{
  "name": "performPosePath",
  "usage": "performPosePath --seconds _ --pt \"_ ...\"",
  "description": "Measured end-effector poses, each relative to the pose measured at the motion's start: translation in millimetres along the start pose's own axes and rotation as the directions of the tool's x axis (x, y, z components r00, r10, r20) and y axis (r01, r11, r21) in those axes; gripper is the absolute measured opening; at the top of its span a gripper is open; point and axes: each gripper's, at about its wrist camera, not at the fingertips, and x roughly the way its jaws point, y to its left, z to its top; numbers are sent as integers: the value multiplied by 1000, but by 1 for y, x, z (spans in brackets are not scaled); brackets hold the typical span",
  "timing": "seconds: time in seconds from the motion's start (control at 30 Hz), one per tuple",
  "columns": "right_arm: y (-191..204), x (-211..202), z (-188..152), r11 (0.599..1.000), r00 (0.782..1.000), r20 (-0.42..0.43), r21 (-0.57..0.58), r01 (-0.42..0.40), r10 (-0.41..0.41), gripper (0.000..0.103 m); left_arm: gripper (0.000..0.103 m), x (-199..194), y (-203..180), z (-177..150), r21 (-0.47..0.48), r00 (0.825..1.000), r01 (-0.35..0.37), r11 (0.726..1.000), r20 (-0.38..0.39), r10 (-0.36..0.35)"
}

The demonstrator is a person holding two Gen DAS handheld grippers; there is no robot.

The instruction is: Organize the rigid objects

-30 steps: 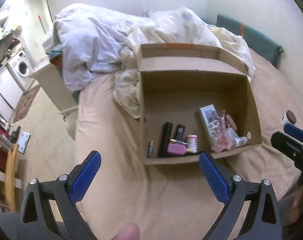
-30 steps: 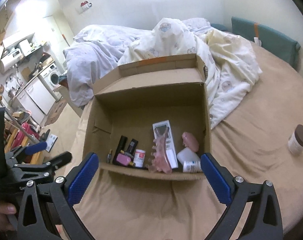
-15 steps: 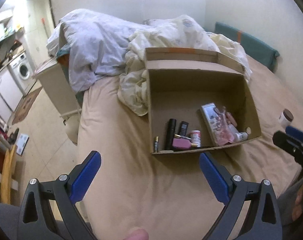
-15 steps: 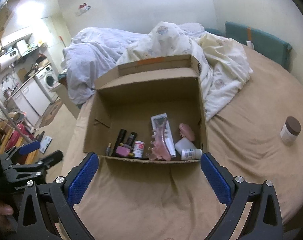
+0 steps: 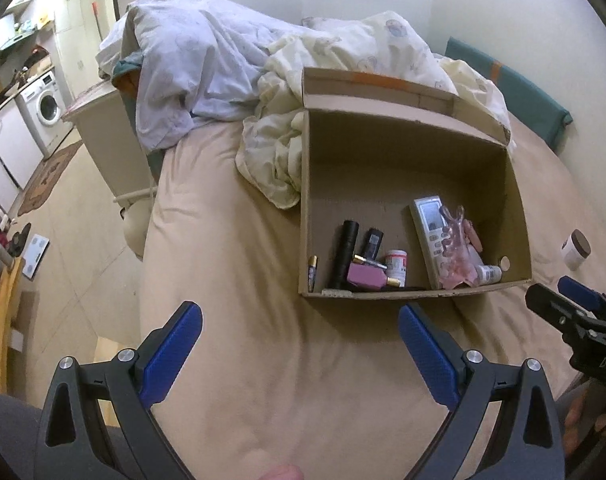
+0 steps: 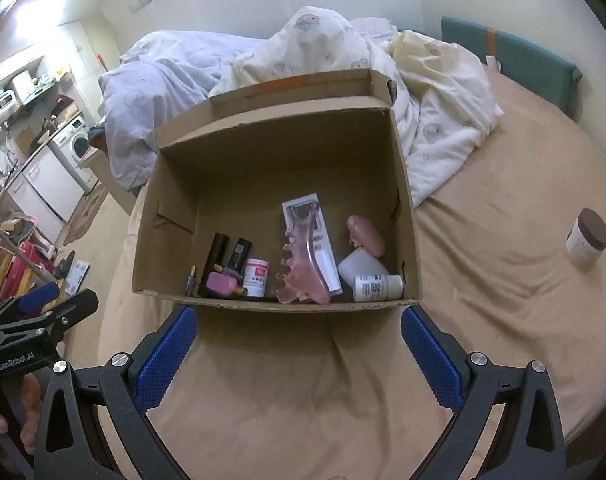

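Your one stray, the jar (image 6: 587, 239), stands upright on the bed (image 6: 483, 280), ahead and well right of your right claw (image 6: 299, 344), outside the box (image 6: 407, 208). Both claws gape wide and empty (left claw (image 5: 301, 342) lies farther), so I'd reach with the right.

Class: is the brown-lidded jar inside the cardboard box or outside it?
Outside: the brown-lidded jar stands upright on the bed, right of the cardboard box.
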Motion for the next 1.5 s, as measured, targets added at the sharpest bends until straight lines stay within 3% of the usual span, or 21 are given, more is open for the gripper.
performPosePath --seconds 1.5 --pt "3 1 -1 1000 1000 -10 -12 3 -3 103 98 7 2 -5 18 1000 2 1000 -27 -2"
